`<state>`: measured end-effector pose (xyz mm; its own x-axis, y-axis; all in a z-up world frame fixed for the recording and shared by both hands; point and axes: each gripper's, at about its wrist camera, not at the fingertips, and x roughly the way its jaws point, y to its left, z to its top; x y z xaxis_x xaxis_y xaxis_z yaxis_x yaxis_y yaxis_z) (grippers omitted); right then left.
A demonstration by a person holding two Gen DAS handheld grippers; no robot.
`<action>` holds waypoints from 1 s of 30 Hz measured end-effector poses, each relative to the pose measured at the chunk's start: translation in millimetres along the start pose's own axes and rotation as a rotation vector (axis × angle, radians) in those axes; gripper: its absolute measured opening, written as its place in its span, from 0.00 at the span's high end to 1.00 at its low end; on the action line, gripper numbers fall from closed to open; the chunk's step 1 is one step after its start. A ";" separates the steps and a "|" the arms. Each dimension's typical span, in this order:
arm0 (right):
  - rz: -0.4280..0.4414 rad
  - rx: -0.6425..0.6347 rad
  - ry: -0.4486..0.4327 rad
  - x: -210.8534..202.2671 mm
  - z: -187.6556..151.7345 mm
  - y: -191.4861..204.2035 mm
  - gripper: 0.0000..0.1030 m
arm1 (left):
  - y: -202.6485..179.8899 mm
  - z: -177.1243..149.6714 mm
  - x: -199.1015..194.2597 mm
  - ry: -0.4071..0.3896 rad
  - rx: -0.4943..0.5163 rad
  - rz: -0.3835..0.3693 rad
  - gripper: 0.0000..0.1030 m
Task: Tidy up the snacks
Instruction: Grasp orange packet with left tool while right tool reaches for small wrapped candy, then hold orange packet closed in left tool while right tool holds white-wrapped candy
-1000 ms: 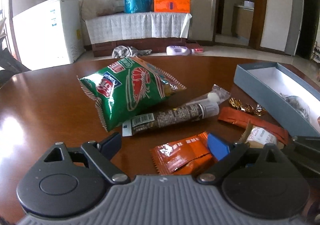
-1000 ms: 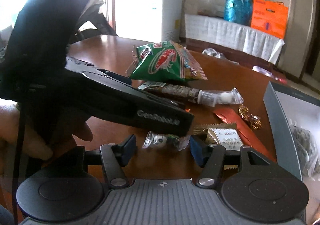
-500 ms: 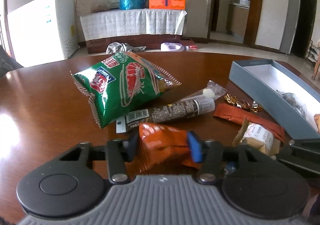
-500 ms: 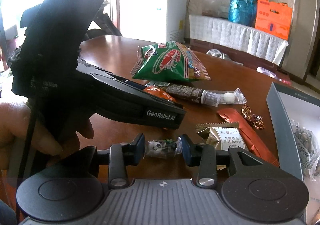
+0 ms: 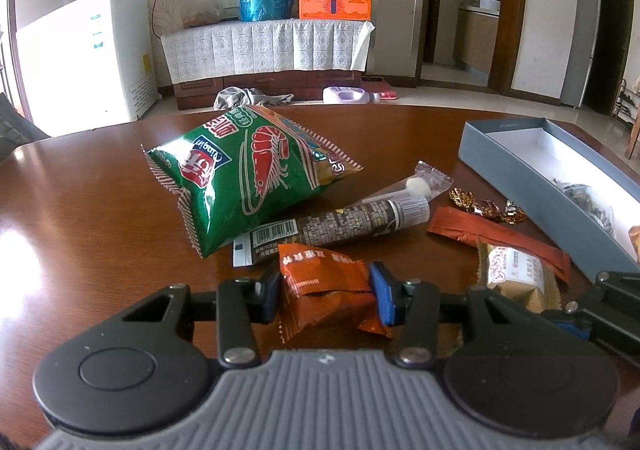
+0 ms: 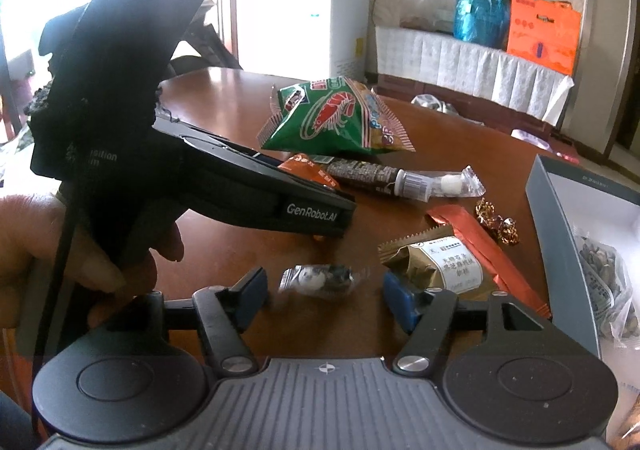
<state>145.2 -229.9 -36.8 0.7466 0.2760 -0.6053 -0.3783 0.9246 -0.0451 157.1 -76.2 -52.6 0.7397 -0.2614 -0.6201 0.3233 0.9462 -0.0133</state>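
Observation:
My left gripper [image 5: 326,296] is shut on an orange snack packet [image 5: 320,282], held just above the brown table [image 5: 88,218]. In the right wrist view that same orange snack packet [image 6: 310,172] peeks out past the left gripper's black body. My right gripper [image 6: 324,292] has its jaws opening; a small clear-wrapped panda candy [image 6: 318,278] lies between the pads, touching neither. A grey open box [image 5: 532,178] at the right holds a bag of seeds [image 6: 608,282].
On the table lie a green shrimp-chip bag [image 5: 248,174], a long dark tube snack [image 5: 344,224], a red-brown strip packet [image 5: 496,236], a gold packet [image 6: 440,266] and foil candies [image 5: 486,206]. A hand [image 6: 80,246] holds the left gripper at the left.
The left gripper closed on the orange packet and lifted it slightly. The right gripper closed around the panda candy, then spread apart again, leaving it on the table.

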 end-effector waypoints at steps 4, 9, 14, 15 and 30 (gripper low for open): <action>0.001 -0.005 -0.001 1.1 0.6 1.1 0.39 | 0.2 0.0 0.0 0.000 -0.001 0.001 0.57; 0.013 -0.007 -0.003 1.9 2.4 2.7 0.52 | 2.8 0.5 0.3 0.000 -0.021 0.021 0.57; 0.008 -0.036 -0.002 0.3 3.5 8.8 0.65 | 9.8 0.7 -0.4 0.000 -0.042 0.031 0.57; 0.005 -0.036 -0.003 -0.2 3.4 9.0 0.66 | 9.5 0.7 -0.4 -0.001 -0.039 0.032 0.57; -0.007 -0.079 0.004 -8.4 1.7 18.2 0.67 | 14.7 1.5 -0.8 -0.006 -0.054 0.080 0.58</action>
<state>133.0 -214.9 -31.2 0.7469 0.2687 -0.6082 -0.4155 0.9027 -0.1115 162.2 -62.4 -51.2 0.7655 -0.1854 -0.6161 0.2309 0.9730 -0.0058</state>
